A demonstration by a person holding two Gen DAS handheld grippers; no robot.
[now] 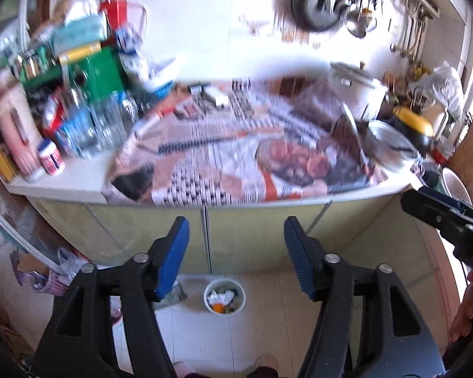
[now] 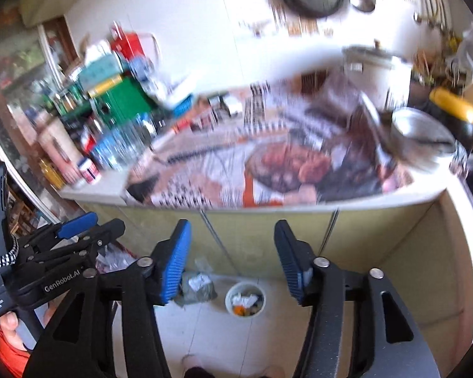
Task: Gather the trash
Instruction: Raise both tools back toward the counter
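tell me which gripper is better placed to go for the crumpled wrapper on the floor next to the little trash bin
Left, narrowly. The wrapper lies left of the bin, on the left gripper's side. Both the left and the right gripper are open and empty, high above the floor.

Left gripper (image 1: 236,253): black arms, blue ribbed fingers (image 1: 173,256) spread apart, nothing between them, pointing forward and down. Right gripper (image 2: 233,256): same build, blue fingers (image 2: 176,261) parted, gap empty, same downward tilt. Right gripper visible at right edge of left wrist view, left one at left edge of right wrist view: side by side, apart. Hand (image 2: 11,327) wraps left gripper's handle. Both views motion-blurred.
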